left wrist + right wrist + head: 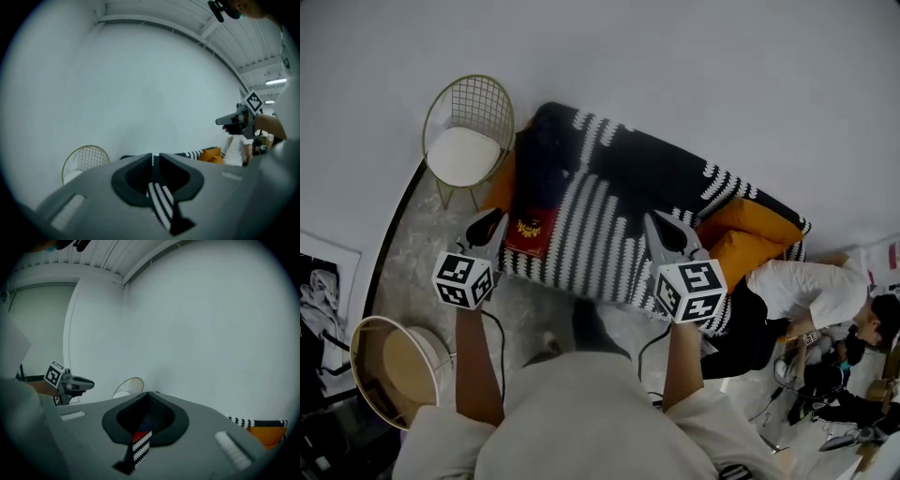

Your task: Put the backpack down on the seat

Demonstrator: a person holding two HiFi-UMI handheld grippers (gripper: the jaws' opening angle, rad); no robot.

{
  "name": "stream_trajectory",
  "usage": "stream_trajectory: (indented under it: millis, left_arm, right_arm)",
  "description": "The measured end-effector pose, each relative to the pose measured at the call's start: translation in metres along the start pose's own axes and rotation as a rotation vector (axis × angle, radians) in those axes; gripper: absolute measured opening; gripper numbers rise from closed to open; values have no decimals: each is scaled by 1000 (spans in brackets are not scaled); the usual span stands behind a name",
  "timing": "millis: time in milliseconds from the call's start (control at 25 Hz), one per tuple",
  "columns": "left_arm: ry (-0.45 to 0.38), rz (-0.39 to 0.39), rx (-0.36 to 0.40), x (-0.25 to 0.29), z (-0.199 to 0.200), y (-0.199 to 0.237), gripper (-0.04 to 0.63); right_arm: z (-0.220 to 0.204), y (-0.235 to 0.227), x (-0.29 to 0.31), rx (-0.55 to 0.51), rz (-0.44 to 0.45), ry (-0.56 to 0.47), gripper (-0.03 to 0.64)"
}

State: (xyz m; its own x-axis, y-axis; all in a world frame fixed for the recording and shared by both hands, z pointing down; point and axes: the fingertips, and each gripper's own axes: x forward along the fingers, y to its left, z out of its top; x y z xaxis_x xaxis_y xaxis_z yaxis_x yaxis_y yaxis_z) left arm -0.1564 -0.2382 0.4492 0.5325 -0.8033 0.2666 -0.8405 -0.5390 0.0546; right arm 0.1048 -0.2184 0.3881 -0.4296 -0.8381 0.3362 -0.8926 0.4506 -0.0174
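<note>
Plain white wall (694, 56) and a grey marbled floor (417, 248), pretty bare room. There's one sofa (628, 178) against the wall with a black-and-white striped blanket over it and orange cushions (752, 230) poking out at both ends. The backpack (539, 169), a dark one, is lying flat on the seat at the sofa's left end, right on the stripes. It has a red patch (531, 231) with a small yellow emblem. If there's writing on it, it's too small for me to read, so no brand I can give you. The only other print is the square black-and-white markers on the two cubes (463, 278), one per gripper. The person holds two grippers up above the sofa's front edge, well apart from each other and clear of the bag. The left gripper (487, 219) has its jaws pressed together with nothing in them, just the striped blanket showing through the gap behind them. It's the same for the right gripper (662, 225), tips together and empty. Otherwise I count one gold wire chair (469, 127) with a white seat pad beside the sofa's left end, one round side table (394, 366), one black-and-white framed picture (321, 309) on the left, and one other person (806, 291) in a white top sitting low down by the right end.
</note>
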Motion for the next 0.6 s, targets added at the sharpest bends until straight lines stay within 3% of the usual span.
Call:
stream_trajectory:
  millis: [320,600]
  left_arm:
    - [-20,-48,70,-53,18,-46,20]
    - [-119,-78,160,-103,58,-85,5]
  right_arm:
    - [4,34,-58,13,-29,-54,6]
    - [21,59,-106,14,-54,-116,6]
